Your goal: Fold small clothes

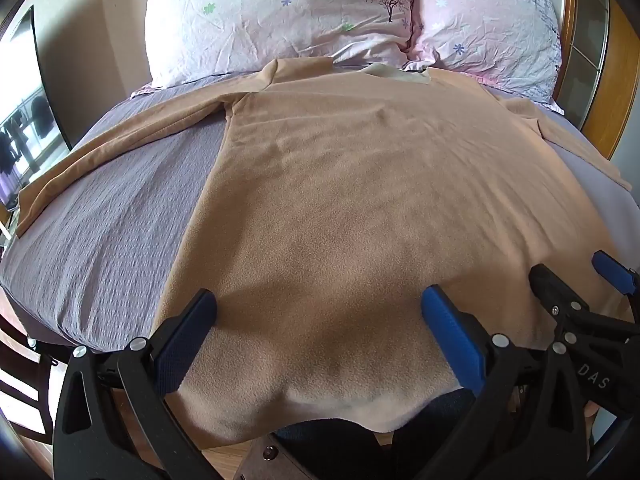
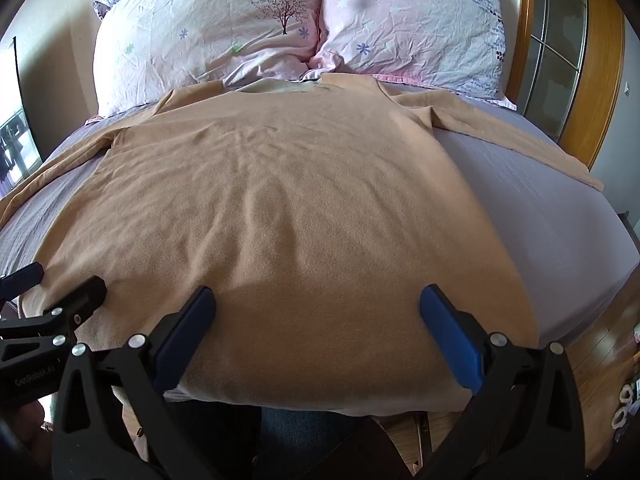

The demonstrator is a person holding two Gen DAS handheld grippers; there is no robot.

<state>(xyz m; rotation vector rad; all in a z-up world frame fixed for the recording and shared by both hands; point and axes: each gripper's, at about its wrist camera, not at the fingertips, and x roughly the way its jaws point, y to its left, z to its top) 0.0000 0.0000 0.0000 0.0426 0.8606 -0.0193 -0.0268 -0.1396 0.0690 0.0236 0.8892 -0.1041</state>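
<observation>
A tan long-sleeved shirt [image 1: 360, 184] lay flat on the bed [image 1: 112, 232], collar toward two pillows [image 1: 280, 16], sleeves spread to both sides. The left tool [image 1: 319, 308] and right tool [image 2: 318, 308] hovered side by side over its hem, each spread wide and gripping nothing.

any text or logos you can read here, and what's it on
"DAS": white letters on the black body of the right gripper, seen from the left wrist view.
"GenRobot.AI": faint print on the black body of the left gripper, seen from the right wrist view.
Shirt, pillows: no writing.
</observation>
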